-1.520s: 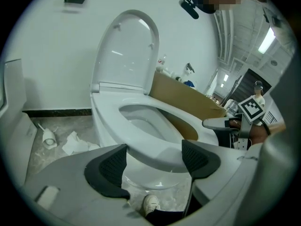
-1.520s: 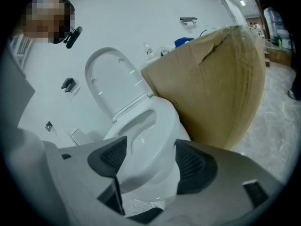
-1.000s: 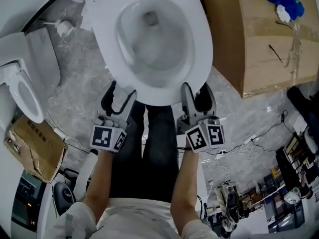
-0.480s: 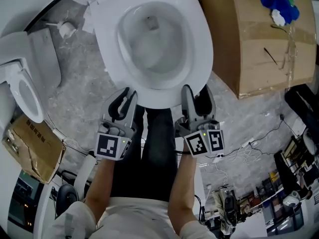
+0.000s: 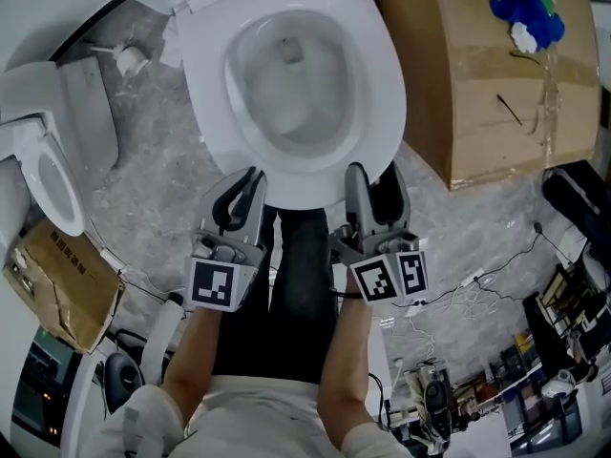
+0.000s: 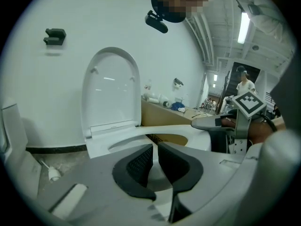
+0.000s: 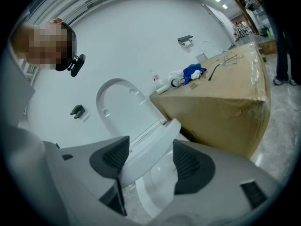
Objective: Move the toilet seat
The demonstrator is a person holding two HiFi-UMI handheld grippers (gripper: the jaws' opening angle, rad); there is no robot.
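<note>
The white toilet seat (image 5: 382,74) lies over the bowl, and its lid (image 6: 110,88) stands upright against the wall. My right gripper (image 5: 372,184) is at the seat's front right rim. There the seat (image 7: 160,131) passes between its pads and it is shut on it. In the left gripper view the seat (image 6: 188,131) is tilted up off the bowl on that side. My left gripper (image 5: 245,181) is at the front left rim. Its jaws have just been closing, and only a thin slit remains between the pads (image 6: 141,161). I cannot tell whether they pinch anything.
A large cardboard box (image 5: 496,74) with blue items (image 5: 523,3) stands right of the toilet. A second toilet (image 5: 43,175) and a small carton (image 5: 62,280) sit at the left. Cables (image 5: 458,284) trail on the floor at lower right. The person's legs (image 5: 305,275) are between the grippers.
The left gripper's jaws went from wide apart to nearly together. Both grippers shifted a little at the seat's front rim, and the seat's front has come up slightly.
</note>
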